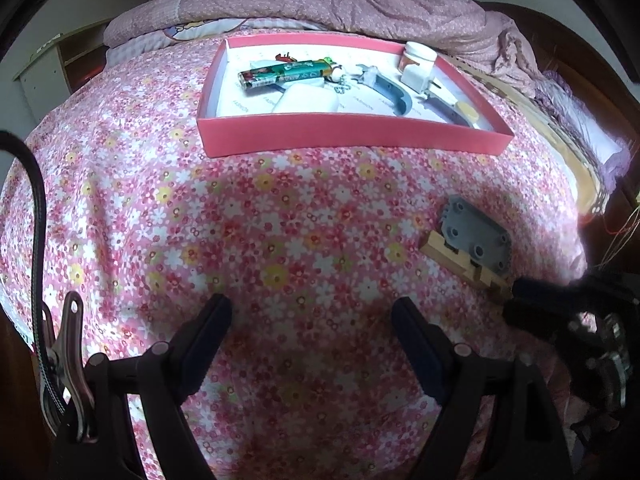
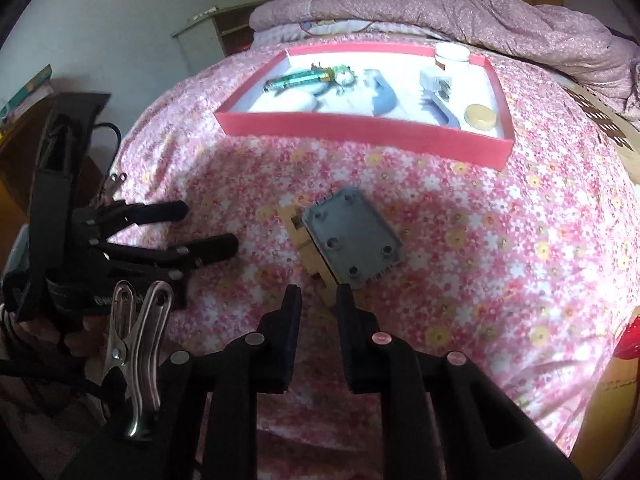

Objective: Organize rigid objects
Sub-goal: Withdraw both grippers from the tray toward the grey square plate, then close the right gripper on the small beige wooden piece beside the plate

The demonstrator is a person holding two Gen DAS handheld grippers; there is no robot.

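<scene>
While the left gripper (image 1: 312, 312) hangs tilted down over the floral sheet (image 1: 280, 220), its 2 fingers stand wide apart with nothing between them. From the right wrist view it (image 2: 212, 228) sits at the left edge of the bed, fingers pointing right toward the middle, with part of the hand (image 2: 44, 332) that carries it showing below.

To its right lies the wooden piece (image 1: 464, 266), a notched pale strip flat on the sheet, with the grey plate (image 1: 476, 232) resting on top of it and overlapping its far side. The plate has 4 round holes.

Farther right, the right gripper (image 2: 318, 294) also angles down, its fingers drawn close together on the near end of the wooden piece (image 2: 298, 240); in the left wrist view its dark tip (image 1: 520, 292) meets that same end. Whether the pads truly pinch the wood I cannot tell for sure, but only a narrow gap remains.

Beyond all this, the red tray (image 1: 352, 136) rests on the sheet, holding a green tube (image 1: 288, 72), a white jar (image 1: 418, 56), a blue curved piece (image 1: 394, 92) and a yellow disc (image 2: 480, 116).
</scene>
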